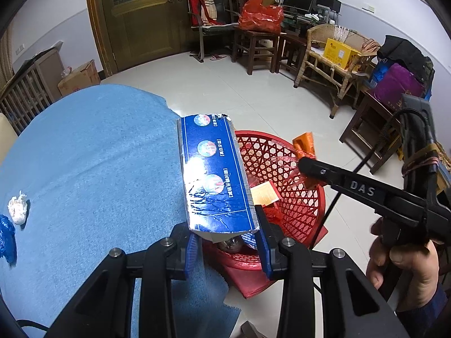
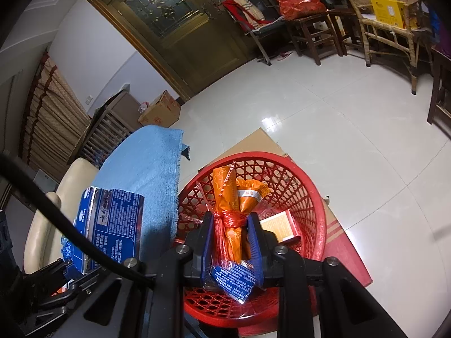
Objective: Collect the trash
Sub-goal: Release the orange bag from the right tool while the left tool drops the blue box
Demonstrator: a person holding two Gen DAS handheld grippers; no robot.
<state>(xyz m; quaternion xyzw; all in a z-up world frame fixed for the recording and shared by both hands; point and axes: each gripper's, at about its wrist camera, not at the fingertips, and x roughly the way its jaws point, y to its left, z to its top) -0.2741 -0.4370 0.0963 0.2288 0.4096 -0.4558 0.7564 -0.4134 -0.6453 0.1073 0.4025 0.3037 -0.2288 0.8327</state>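
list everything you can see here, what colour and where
basket: 1, red, on the floor beside the table
cloth: 1, blue, covering the table
carton: 1, blue, flattened, in the left gripper's jaws
wrapper bundle: 1, orange, tied with red plastic, over the basket
small box: 1, yellow and red, inside the basket
tissue wad: 1, white, on the cloth
left gripper: black, blue pads
right gripper: black, jaws around the bundle
hand: 1, holding the right gripper

A lived-in home's front room: a tall wooden double door (image 1: 169, 19) with leaded glass, white tiled floor (image 1: 253, 90), wooden chairs (image 1: 253, 42) draped with scarves, a rattan armchair (image 1: 329, 56) holding a yellow box, and a computer desk (image 1: 307, 5) in the corner
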